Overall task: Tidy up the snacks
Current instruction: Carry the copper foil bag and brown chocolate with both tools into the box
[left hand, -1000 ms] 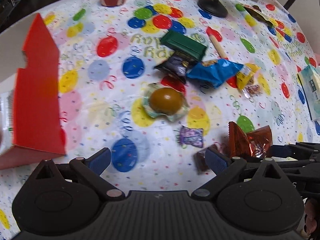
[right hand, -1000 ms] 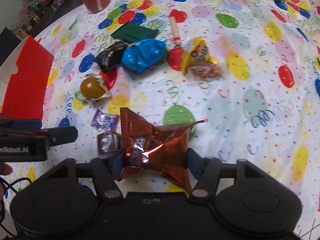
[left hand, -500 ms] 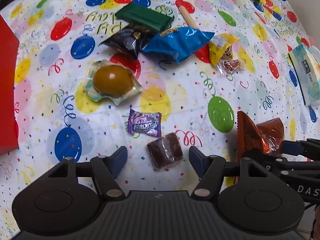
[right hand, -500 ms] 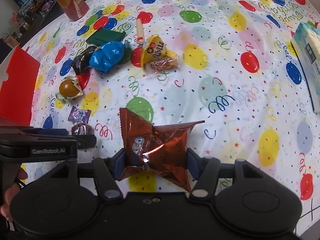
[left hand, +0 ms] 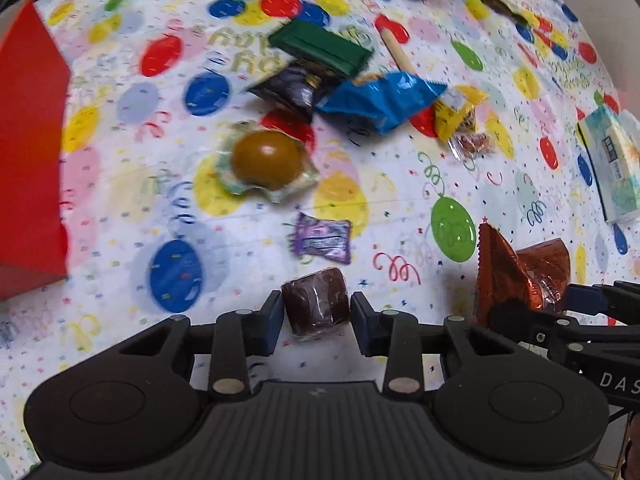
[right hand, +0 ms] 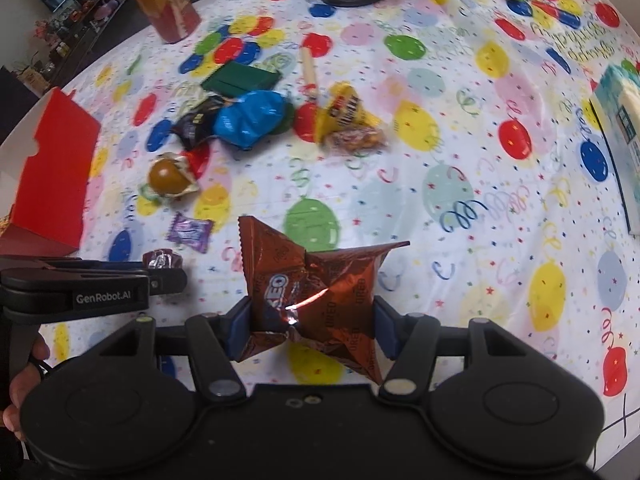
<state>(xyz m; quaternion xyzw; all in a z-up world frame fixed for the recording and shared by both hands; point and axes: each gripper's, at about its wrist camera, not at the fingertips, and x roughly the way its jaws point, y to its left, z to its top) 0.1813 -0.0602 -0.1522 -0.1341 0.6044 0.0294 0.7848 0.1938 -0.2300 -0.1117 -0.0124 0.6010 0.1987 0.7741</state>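
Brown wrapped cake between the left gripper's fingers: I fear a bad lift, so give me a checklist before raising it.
1. Brown wrapped cake centred between the left gripper pads: ok.
2. Pads touching it on both sides: ok on its left, cannot tell on its right.
3. Purple candy apart from the cake: ok.
4. Right gripper shut on the Oreo packet: ok.
5. Red box in view to the left: ok; its opening: cannot tell.

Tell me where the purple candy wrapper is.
In the left wrist view, the purple candy wrapper lies mid-table, between the brown wrapped cake and the egg pack.
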